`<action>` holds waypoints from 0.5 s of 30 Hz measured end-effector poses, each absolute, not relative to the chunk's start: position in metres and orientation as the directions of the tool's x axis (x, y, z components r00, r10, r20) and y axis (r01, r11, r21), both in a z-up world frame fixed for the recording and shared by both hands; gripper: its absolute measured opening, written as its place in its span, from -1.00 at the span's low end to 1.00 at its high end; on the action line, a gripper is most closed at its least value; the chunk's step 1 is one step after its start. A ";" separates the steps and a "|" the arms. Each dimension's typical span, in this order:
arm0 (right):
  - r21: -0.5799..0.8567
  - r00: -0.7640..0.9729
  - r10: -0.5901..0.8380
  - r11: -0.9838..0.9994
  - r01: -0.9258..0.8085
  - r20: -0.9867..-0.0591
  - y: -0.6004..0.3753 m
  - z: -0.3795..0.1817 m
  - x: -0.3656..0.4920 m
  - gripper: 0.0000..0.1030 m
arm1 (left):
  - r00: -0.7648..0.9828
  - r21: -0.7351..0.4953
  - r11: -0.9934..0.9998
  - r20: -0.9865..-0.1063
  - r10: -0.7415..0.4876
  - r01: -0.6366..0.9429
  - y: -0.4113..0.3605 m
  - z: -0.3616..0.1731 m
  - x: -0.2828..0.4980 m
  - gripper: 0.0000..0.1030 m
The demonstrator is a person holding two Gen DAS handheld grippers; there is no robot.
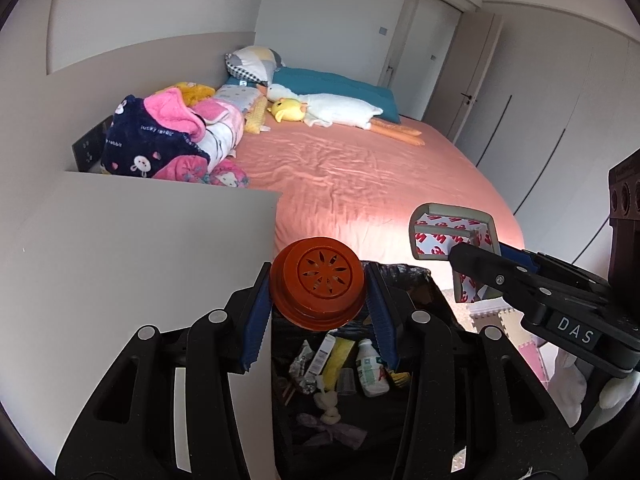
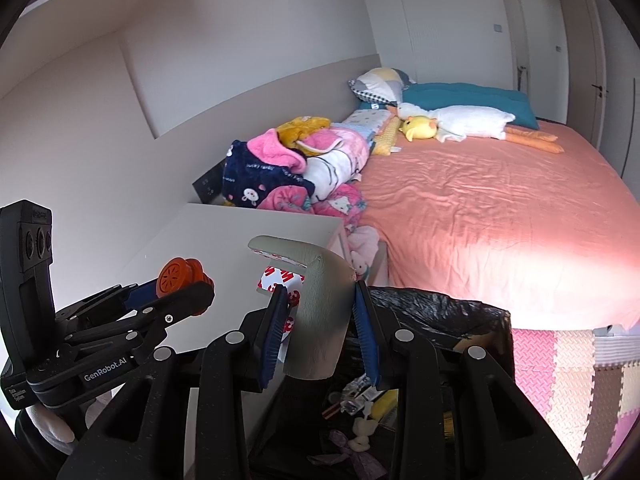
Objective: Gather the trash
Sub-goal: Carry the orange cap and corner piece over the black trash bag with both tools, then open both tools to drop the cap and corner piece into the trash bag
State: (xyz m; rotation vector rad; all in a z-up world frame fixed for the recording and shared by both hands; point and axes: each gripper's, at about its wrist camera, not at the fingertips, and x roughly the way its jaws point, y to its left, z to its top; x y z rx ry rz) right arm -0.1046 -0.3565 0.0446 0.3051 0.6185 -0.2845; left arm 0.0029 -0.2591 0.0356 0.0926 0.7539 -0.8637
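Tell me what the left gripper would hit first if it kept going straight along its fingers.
Holding the round orange plastic cap, the left gripper points down over the black-lined trash bin. Straight on, it would probably meet the bin's far rim or the salmon-pink bed sheet beyond; depth is unclear.

Bed point(image 1: 360, 176) bears pillows point(image 1: 256, 65), plush goose point(image 1: 336, 110); bedside table point(image 1: 140, 232).

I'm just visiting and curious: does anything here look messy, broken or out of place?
Nothing looks broken or spilled. The clothes pile heaped at the bed's near corner is untidy. Each gripper holds trash above the bin.
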 end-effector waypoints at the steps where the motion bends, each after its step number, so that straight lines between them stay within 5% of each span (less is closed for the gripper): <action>1: 0.194 0.778 -0.175 0.914 0.357 -0.604 -0.359 0.044 -0.107 -0.31 | 0.407 -0.217 0.657 -0.634 -0.658 0.722 -0.262 0.036 0.002 -0.13; 15: 0.210 0.761 -0.258 0.864 0.457 -0.595 -0.391 0.043 -0.134 -0.31 | 0.336 -0.209 0.571 -0.632 -0.699 0.794 -0.301 0.040 -0.008 -0.13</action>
